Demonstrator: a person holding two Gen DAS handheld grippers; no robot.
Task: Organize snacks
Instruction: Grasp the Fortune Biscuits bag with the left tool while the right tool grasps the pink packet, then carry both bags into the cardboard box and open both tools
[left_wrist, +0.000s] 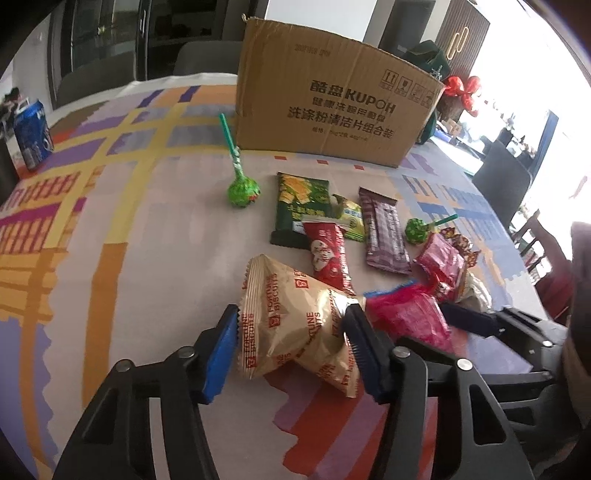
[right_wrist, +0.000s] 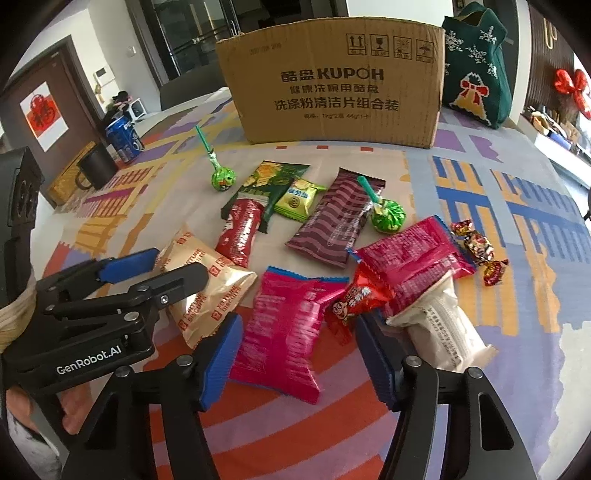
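Snacks lay scattered on a patchwork tablecloth (right_wrist: 480, 177) before a cardboard box (right_wrist: 332, 81). The left gripper (left_wrist: 291, 350) apparently clasped a gold biscuit bag (left_wrist: 295, 332); the right gripper (right_wrist: 299, 354) straddled a pink packet (right_wrist: 288, 332), jaws unclenched.

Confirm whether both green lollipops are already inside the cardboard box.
No, one green lollipop and the other lollipop both lie on the tablecloth in front of the cardboard box.

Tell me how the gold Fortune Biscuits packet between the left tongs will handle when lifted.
The gold Fortune Biscuits packet looks puffed with air, so it is probably light and will dent under the left tongs. Its glossy, crinkled film may be slippery. The biscuits inside could crack if squeezed hard.
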